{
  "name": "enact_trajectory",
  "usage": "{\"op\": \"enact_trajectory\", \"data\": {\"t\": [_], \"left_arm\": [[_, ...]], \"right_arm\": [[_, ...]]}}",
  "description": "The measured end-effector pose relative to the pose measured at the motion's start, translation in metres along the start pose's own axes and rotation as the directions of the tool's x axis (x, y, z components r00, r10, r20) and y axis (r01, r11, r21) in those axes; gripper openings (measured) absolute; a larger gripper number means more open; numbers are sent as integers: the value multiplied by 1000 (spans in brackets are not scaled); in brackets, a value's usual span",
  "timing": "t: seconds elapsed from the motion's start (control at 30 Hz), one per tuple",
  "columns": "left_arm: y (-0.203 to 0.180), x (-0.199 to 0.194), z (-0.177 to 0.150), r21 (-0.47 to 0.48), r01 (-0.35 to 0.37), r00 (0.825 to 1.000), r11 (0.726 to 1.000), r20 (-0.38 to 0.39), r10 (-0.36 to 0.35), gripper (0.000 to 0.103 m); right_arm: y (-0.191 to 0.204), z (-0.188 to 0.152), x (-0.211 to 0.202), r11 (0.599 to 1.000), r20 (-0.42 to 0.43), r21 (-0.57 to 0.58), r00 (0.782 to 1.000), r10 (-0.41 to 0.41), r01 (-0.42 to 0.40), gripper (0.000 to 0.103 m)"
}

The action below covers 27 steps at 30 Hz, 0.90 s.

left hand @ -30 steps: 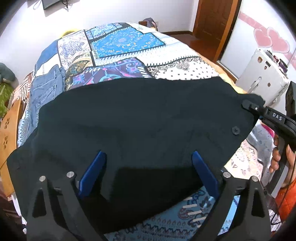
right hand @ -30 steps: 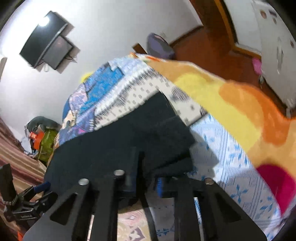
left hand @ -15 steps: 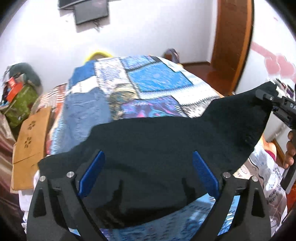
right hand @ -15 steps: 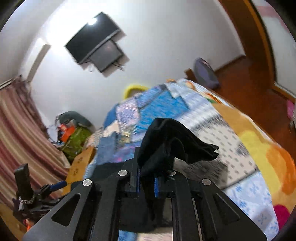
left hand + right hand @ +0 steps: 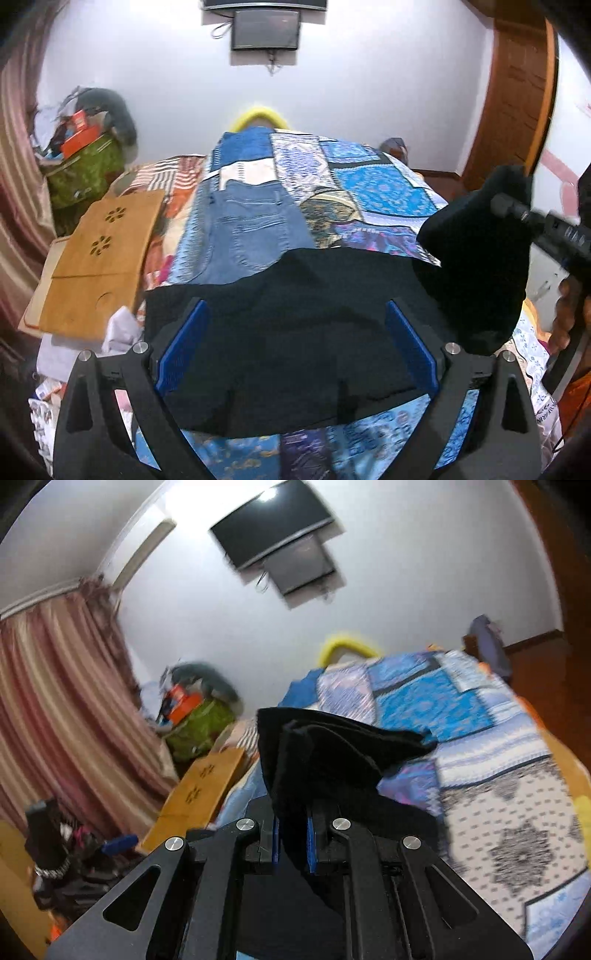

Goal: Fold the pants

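Bedroom with a white wall, and in front a bed under a patchwork quilt (image 5: 369,184). Across the near part of this quilt, black pants (image 5: 314,280), mostly spread flat, with one corner lifted up into the air at the right side. Held there by the right gripper (image 5: 293,834), tongs closed tightly on a thick bunch of the black cloth, seemingly more than one layer. Left gripper (image 5: 295,310) over the near middle of the pants, tongs wide apart and holding nothing; hard to say whether touching the cloth or only hovering over it. Judged as the first fold, just beginning: corner raised, not yet carried over. Next move, probably: bring the lifted corner across toward the left side and lay it on the opposite edge, with the left gripper pressing or pinching the cloth to keep the rest from sliding. Just behind the pants, blue jeans (image 5: 251,221) flat on the quilt, their near end hidden under the black cloth. Left of the bed, a wooden lap table (image 5: 103,258). Legs of the pants not possible to tell from the waist, all one dark shape. Right wrist view blurred, and the near edge of the pants hidden behind the gripper body.
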<state>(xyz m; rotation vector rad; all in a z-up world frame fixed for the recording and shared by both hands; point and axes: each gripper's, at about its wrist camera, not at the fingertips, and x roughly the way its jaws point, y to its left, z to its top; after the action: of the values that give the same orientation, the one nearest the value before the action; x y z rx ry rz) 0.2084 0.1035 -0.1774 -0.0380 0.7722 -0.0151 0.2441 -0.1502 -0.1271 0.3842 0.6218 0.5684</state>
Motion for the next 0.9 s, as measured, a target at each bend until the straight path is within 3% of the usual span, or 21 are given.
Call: {"op": "enact_trajectory", "data": {"t": [0.13,0.33,0.47,0.53,0.6,0.77,0.83,0.9], "left_arm": [[13,1,-7,-16,-19,1000,1000,-16,19,96],[20,7,-14,-29,-23,999,999,-36,22,96],[9,13,-13,-19,-13,999,1000,-47,12,96],[1,17,-10,-3,-7,999,1000,-52,6,96],[-8,22,-5,16,6,998,1000,-55,-5,96],[-41,41,7,61,79,995,995,-72,-74,96],[-55,52,11,76,103,991,992,-88,-96,91],[-70,65,13,97,120,988,988,-114,-108,78]], "right_arm": [[14,-31,43,998,-165,-58,986,27,-37,9],[18,-92,86,989,-412,-130,911,8,-68,14],[16,-94,82,989,-430,-125,903,16,-78,18],[15,-89,75,989,-449,-109,893,39,-98,29],[20,-86,67,988,-445,-118,895,36,-98,41],[12,-69,36,980,-357,-179,934,12,-81,41],[3,-60,29,980,-327,-195,945,-15,-51,41],[-11,-51,23,974,-282,-224,957,-69,4,41]]}}
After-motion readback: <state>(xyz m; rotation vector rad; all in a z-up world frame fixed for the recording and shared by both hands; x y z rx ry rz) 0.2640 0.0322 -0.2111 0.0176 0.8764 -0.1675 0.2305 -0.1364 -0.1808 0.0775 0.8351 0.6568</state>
